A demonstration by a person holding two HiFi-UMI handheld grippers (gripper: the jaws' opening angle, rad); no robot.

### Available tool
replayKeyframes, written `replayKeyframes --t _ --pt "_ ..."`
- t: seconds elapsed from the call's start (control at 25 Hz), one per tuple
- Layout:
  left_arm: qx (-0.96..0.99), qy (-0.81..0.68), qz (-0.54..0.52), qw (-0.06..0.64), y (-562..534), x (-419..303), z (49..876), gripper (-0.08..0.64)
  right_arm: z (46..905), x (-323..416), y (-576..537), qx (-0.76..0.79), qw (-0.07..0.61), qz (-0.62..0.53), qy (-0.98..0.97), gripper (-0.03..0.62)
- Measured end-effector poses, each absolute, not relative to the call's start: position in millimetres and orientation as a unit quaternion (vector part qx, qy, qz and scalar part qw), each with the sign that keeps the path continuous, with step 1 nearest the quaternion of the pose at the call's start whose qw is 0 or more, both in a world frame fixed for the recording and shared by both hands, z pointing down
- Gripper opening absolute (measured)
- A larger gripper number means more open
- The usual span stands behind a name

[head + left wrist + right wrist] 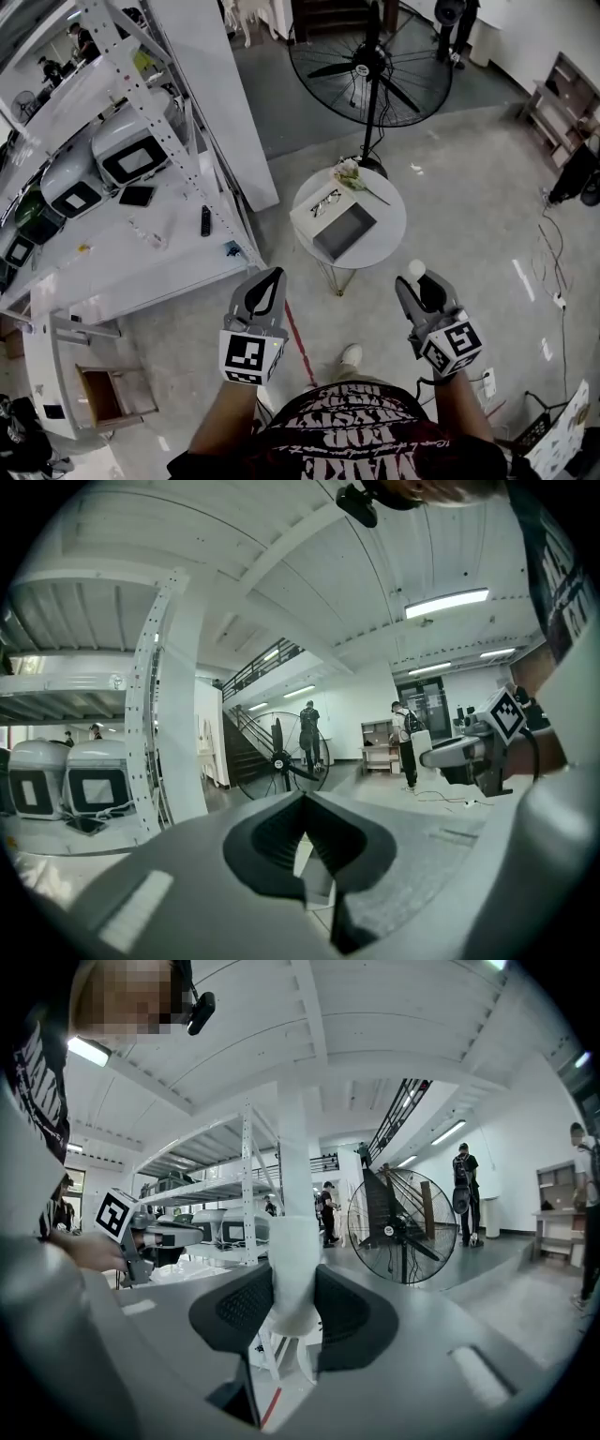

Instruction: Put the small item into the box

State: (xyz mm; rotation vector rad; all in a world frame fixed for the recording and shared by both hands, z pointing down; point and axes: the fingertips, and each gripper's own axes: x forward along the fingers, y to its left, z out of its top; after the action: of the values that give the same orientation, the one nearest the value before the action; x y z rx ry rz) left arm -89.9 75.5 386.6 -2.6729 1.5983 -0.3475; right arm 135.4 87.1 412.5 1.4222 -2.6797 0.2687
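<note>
Right gripper (293, 1281): jaws clamped on small white item (292, 1241).
Left gripper (303, 803): jaws together, empty.
Open box (343, 231): on round counter (388, 228), ahead of both jaws.

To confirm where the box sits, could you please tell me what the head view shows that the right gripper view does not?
Only the head view clearly shows the open box on the round table. Only the right gripper view shows a ceiling light and the head camera. Both show the standing fan, the shelf rack, the left gripper, and the small white item clamped in the right gripper.
</note>
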Motion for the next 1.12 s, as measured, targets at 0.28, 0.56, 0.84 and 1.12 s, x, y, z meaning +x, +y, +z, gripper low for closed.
replayKeyframes --t 0.28,0.56,0.84,1.12 --pt "-0.849 0.516 -0.115 -0.004 47 -71 384 0.000 417 147 51 0.446 0.043 0.099 -0.888 0.164" --pt "-0.847 0.521 -0.105 -0.009 21 -44 379 0.000 415 166 19 0.425 0.038 0.096 -0.899 0.164" --pt "-0.848 0.518 -0.109 -0.012 11 -29 378 0.000 421 168 4 0.408 0.041 0.108 -0.906 0.164" --pt "-0.840 0.528 -0.119 -0.032 2 -48 392 0.000 429 155 -8 0.398 0.043 0.119 -0.909 0.164"
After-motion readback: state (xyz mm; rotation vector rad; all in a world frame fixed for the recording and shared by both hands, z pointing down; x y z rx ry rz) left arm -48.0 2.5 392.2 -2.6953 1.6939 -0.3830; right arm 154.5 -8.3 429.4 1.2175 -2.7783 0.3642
